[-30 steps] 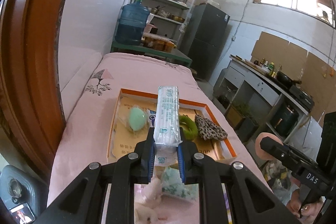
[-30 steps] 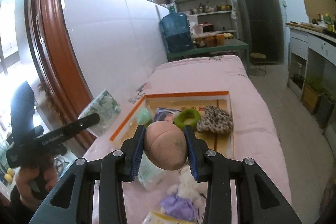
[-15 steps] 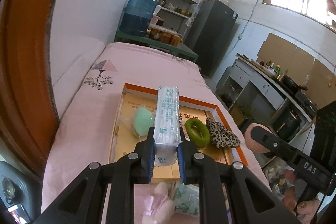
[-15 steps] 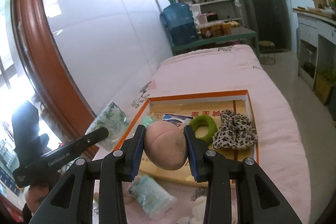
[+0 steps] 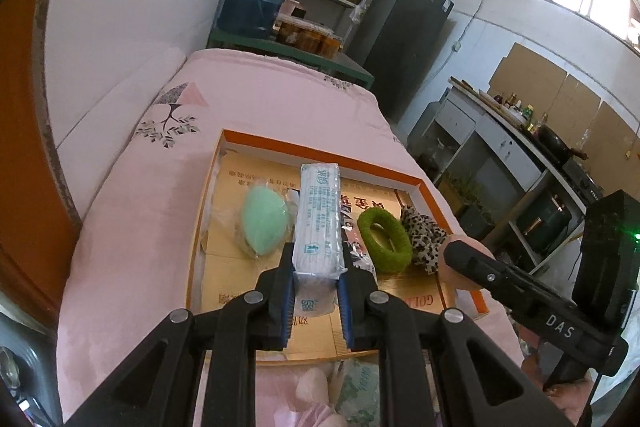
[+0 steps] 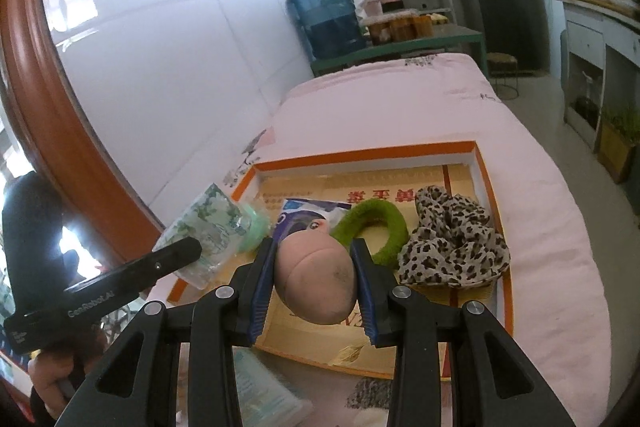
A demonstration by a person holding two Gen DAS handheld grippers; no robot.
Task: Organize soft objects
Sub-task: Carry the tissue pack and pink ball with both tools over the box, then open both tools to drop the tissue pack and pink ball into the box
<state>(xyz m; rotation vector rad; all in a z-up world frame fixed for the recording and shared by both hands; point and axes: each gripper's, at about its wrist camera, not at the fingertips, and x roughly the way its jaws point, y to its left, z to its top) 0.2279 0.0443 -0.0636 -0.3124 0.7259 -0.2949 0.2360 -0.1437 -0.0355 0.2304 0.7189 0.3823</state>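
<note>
Both grippers loaded above the orange-rimmed tray [image 5: 224, 163]

The left gripper [image 5: 316, 279] clamps a wrapped tissue pack [image 5: 319, 219]; the right gripper [image 6: 316, 279] pinches a peach-coloured sponge [image 6: 316, 279]. In the tray lie a mint sponge [image 5: 264, 221], green ring [image 5: 384, 239] and leopard scrunchie [image 5: 424, 233], left to right.

The right tongs [image 6: 316, 281] clamp a pink sponge [image 6: 317, 279] above the orange tray [image 6: 476, 151], near the green ring [image 6: 390, 225].

A glossy plastic-wrapped tissue pack [image 5: 319, 223] and a matt, smudged pink sponge [image 6: 317, 279] sit between ribbed blue pads [image 5: 285, 307]. The shallow box [image 6: 494, 187] looks like printed cardboard; inside lie a fuzzy green ring [image 6: 372, 229], a leopard-print cloth scrunchie [image 6: 454, 251], and a smooth mint sponge [image 5: 263, 221] in clear film.
</note>
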